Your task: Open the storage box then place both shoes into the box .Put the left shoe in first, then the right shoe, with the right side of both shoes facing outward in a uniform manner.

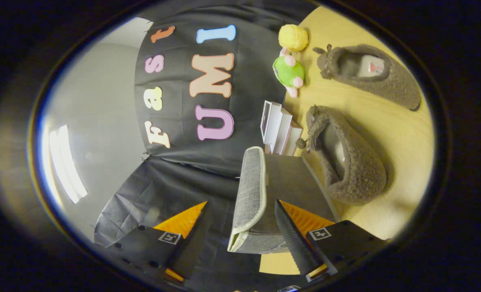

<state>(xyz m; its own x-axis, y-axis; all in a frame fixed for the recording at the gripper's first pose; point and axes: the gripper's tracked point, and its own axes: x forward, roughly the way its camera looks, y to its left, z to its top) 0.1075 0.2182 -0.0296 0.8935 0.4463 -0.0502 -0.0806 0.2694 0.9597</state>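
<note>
Between my fingers (240, 229) stands the raised lid (250, 194) of the grey fabric storage box (293, 182), its pale-trimmed edge toward me. My jaws are spread wide and hold nothing: one finger is close against the lid's inner side at about four o'clock, the other stands well apart from its outer face at about eight o'clock. The view is rolled onto its side, so the wooden table (402, 134) runs up past three o'clock.

Beyond the lid, the box's dark interior looks open and empty, so I judge the opening step to be nearly done and neither shoe placed.

Further out, at about two o'clock, the nearer fuzzy brown slipper (345, 158) lies just beside the box, opening up. A second slipper (370, 75) lies at one o'clock, apart from the first. I cannot tell from here which one is the left.

Just beyond the box sits a small stack of white boxes (278, 127), and past that a green plush toy (289, 72) with a yellow ball (293, 37) next to it.

To finish well, I should push the lid fully back so it stays open by itself, then confirm the left slipper before closing on its side wall.
</note>
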